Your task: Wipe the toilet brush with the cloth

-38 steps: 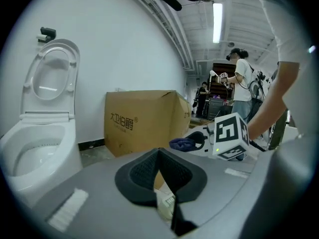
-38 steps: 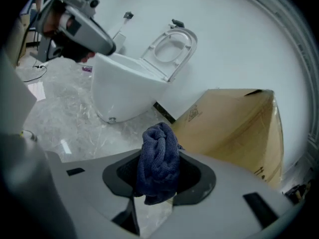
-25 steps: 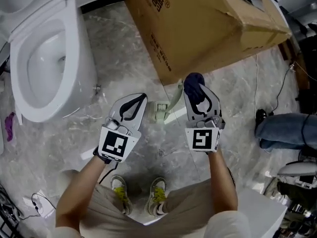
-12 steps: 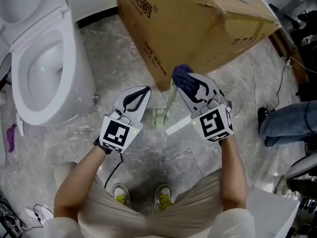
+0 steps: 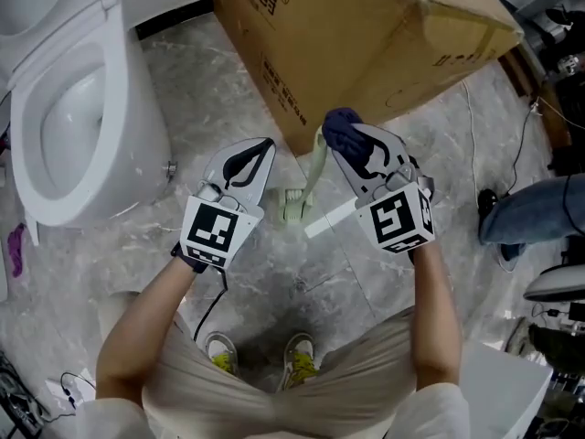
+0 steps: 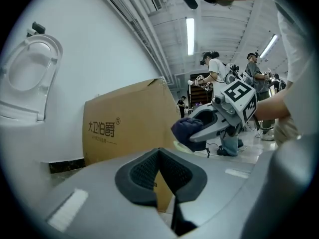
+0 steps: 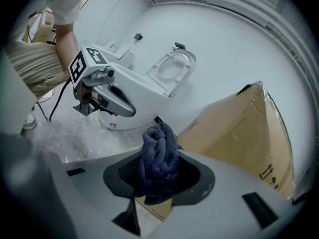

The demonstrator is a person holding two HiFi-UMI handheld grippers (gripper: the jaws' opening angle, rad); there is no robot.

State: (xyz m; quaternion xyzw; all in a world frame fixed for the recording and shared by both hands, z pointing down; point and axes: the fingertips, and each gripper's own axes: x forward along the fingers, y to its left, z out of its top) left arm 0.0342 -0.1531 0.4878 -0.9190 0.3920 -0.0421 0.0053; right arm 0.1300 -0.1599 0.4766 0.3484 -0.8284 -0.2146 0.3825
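Standing on the floor in its holder, leaning slightly: toilet brush (image 5: pixel 309 176), pale green, just beside the bottom edge of the cardboard box (image 5: pixel 366 35). Cloth (image 5: pixel 338 128): dark blue, bunched, clamped in the right gripper (image 5: pixel 352 143) at the handle's top end; contact probable, not certain. Left gripper (image 5: pixel 260 150): jaws together, nothing held, just left of the brush. Toilet (image 5: pixel 73 108): well apart, further left. Step judged: start of wipe. Next move calls for drawing the cloth down the handle while keeping the brush from tipping.

The cardboard box (image 6: pixel 129 128) just beyond the jaws of the left gripper (image 6: pixel 159 156) bears the dark printed brand 大卫伯爵 with an ® mark, above a smaller line too fine to read.
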